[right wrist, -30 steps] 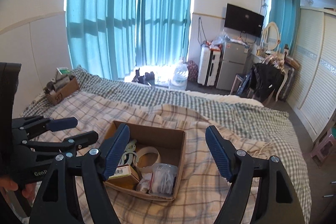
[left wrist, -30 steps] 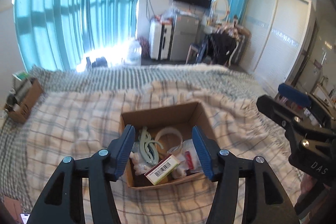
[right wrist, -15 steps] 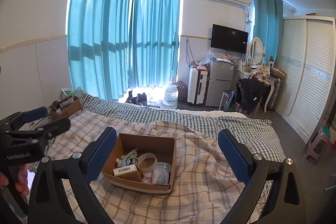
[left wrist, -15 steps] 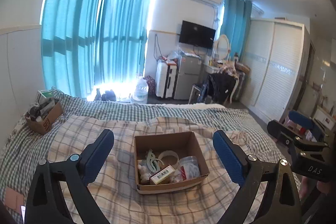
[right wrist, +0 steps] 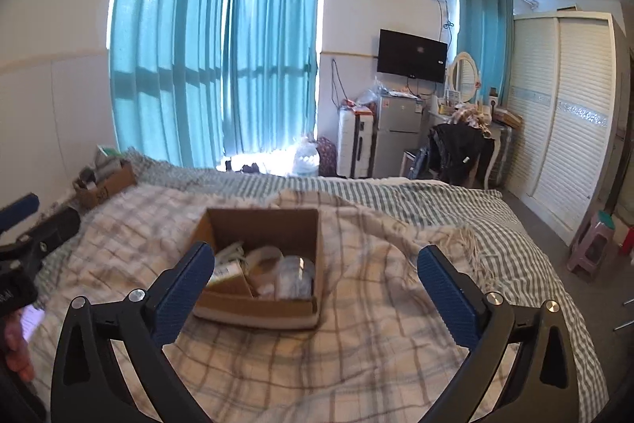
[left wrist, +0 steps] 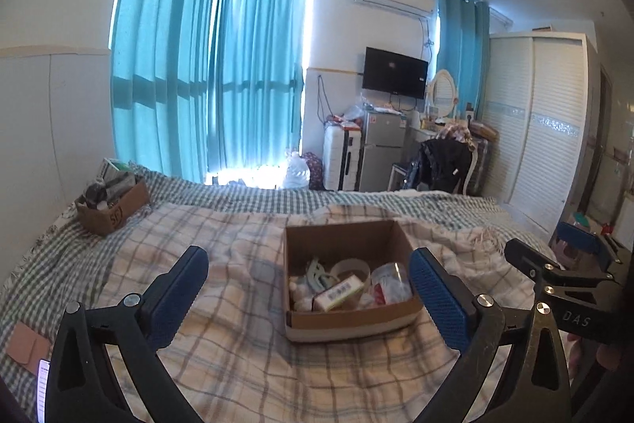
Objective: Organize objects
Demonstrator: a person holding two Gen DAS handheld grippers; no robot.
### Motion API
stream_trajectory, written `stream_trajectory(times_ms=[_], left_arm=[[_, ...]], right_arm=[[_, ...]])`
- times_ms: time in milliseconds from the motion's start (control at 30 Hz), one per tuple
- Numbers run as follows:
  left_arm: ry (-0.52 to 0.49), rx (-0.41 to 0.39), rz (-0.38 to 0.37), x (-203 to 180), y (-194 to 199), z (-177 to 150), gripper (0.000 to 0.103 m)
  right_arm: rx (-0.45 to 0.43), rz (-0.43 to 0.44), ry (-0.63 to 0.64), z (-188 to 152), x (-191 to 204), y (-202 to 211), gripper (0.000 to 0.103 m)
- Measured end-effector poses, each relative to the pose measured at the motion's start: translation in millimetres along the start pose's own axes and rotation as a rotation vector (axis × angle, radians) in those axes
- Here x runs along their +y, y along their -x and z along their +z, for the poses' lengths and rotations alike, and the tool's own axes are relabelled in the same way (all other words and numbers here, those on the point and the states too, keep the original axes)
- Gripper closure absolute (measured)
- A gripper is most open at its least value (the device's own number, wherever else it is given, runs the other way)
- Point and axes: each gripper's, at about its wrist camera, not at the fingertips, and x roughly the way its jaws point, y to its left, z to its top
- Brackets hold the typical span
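The small items lay already in the cardboard box (left wrist: 348,320) on the bed (left wrist: 237,343), and the left gripper (left wrist: 309,300) and right gripper (right wrist: 317,292) hovered with fingers wide apart and empty, so little seemed left.

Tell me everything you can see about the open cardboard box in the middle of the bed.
The cardboard box is brown, squarish and open-topped, with a pale band along its base. It sits flat on the plaid blanket. Inside lie a small white barcoded carton, a roll of tape, a pale green clip and a clear plastic packet. Nothing grips it; both grippers' fingers are apart from it.
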Motion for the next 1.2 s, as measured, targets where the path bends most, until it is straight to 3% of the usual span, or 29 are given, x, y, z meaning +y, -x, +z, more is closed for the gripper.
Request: stream_trajectory(times_ms=[400, 600, 1200], left_arm=[[-0.076, 0.029, 0.023, -14, -9, -26, 0.0], [-0.001, 0.064, -0.008, -4, -13, -30, 0.0], [-0.018, 0.079, 0.017, -4, -14, -32, 0.0]], right_arm=[[0.026, 0.003, -0.005, -33, -11, -19, 0.0], [0.003, -0.016, 0.01, -34, -10, -15, 0.0], [-0.018, 0.02, 0.025, -29, 2, -10, 0.0]])
